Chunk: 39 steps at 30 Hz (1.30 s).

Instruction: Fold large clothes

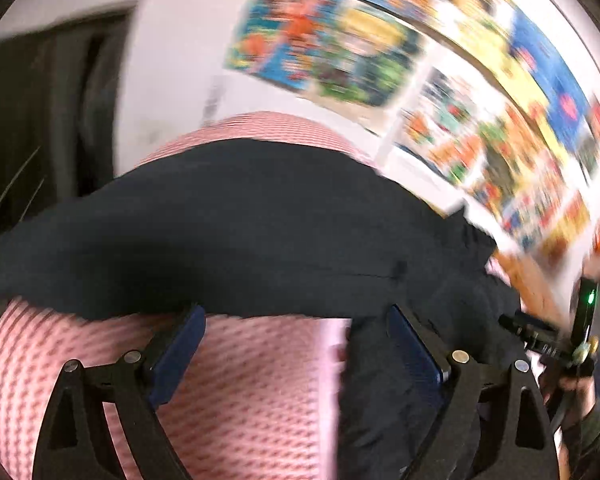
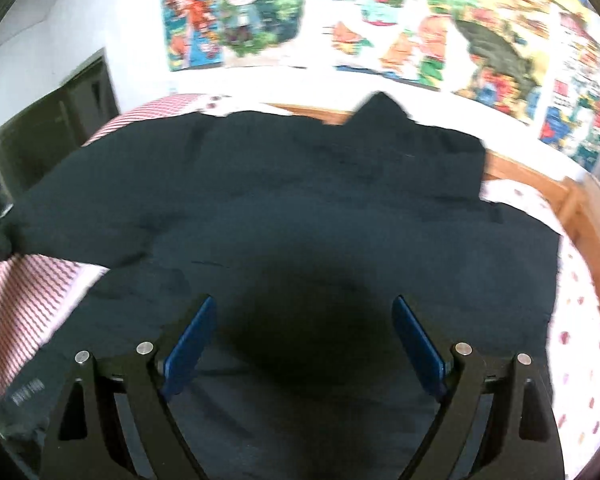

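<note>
The dark garment is spread on the bed, partly folded toward 12 o'clock; both grippers' jaws are released, nothing grasped.

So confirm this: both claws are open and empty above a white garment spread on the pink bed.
The colour is wrong. The garment is black, not white, as the right wrist view shows. The rest holds: the left claw and right claw are open and empty above the pink bed.
</note>
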Each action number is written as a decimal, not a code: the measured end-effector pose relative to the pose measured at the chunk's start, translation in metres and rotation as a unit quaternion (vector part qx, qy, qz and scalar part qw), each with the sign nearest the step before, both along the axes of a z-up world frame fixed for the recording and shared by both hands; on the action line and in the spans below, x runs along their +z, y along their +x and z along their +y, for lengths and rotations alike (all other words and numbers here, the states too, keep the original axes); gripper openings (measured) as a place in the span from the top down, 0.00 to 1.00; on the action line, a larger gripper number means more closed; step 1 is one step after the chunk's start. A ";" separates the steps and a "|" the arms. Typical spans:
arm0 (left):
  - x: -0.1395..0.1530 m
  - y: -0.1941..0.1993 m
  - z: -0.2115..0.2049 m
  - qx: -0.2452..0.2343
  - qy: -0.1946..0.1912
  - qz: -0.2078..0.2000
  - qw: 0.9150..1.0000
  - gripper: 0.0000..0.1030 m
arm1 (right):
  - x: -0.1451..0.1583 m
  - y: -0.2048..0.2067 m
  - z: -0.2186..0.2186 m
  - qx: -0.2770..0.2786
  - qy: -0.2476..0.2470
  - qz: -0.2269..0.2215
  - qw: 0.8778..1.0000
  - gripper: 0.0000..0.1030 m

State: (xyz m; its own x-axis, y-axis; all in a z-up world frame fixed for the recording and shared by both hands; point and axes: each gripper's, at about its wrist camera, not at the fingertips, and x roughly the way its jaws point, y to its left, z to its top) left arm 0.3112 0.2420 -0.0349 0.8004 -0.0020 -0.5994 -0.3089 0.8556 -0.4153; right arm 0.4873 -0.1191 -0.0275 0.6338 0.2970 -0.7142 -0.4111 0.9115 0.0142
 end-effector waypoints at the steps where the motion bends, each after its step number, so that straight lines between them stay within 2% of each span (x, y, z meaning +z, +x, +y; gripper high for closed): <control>1: -0.007 -0.010 0.014 0.019 -0.020 -0.003 1.000 0.11 | -0.003 -0.002 0.014 0.005 -0.008 -0.004 1.000 0.16; 4: -0.027 -0.033 0.053 0.075 -0.096 -0.032 0.992 0.11 | -0.017 0.002 0.060 0.005 -0.049 -0.025 0.998 0.16; 7: -0.048 -0.043 0.090 0.129 -0.176 -0.047 0.975 0.11 | -0.030 0.012 0.095 -0.011 -0.079 -0.044 0.996 0.16; 9: -0.058 -0.043 0.100 0.139 -0.197 -0.059 0.969 0.11 | -0.040 0.020 0.115 -0.009 -0.100 -0.057 0.993 0.16; 10: -0.061 -0.039 0.103 0.139 -0.195 -0.056 0.969 0.12 | -0.044 0.024 0.122 -0.010 -0.112 -0.060 0.992 0.16; 12: -0.062 -0.031 0.103 0.138 -0.177 -0.058 0.973 0.12 | -0.060 0.030 0.139 -0.004 -0.139 -0.060 0.988 0.16; 14: -0.062 -0.024 0.100 0.143 -0.152 -0.058 0.976 0.19 | -0.073 0.030 0.147 -0.006 -0.152 -0.068 0.986 0.16; 16: -0.062 -0.020 0.100 0.146 -0.129 -0.056 0.979 0.43 | -0.081 0.028 0.147 -0.014 -0.146 -0.078 0.986 0.13; 17: -0.062 -0.022 0.101 0.146 -0.122 -0.055 0.980 0.49 | -0.085 0.027 0.145 -0.020 -0.139 -0.084 0.987 0.10; 19: -0.063 -0.019 0.103 0.148 -0.117 -0.056 0.980 0.69 | -0.090 0.026 0.141 -0.025 -0.125 -0.086 0.988 0.09; 22: -0.058 -0.027 0.108 0.154 -0.109 -0.070 0.980 0.85 | -0.097 0.025 0.137 -0.030 -0.113 -0.086 0.989 0.07; 26: -0.038 -0.030 0.098 0.148 -0.059 -0.086 0.983 0.91 | -0.090 0.029 0.128 -0.027 -0.085 -0.084 0.993 0.07; 30: 0.005 -0.032 0.077 0.128 0.011 -0.127 0.984 0.92 | -0.059 0.026 0.101 -0.030 -0.022 -0.056 0.998 0.07; 34: 0.056 -0.036 0.041 0.084 0.071 -0.178 0.978 0.93 | -0.027 0.009 0.061 -0.037 0.033 -0.025 0.998 0.07; 39: 0.119 -0.026 -0.034 -0.009 0.147 -0.219 0.965 0.93 | -0.001 -0.005 -0.002 -0.062 0.069 -0.011 0.996 0.07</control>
State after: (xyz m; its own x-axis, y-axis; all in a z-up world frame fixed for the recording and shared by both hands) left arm 0.2854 0.2079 0.0845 0.9784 0.0995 -0.1813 -0.1424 0.9599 -0.2415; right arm 0.4825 -0.1210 -0.0286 0.6871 0.3098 -0.6572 -0.2965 0.9453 0.1356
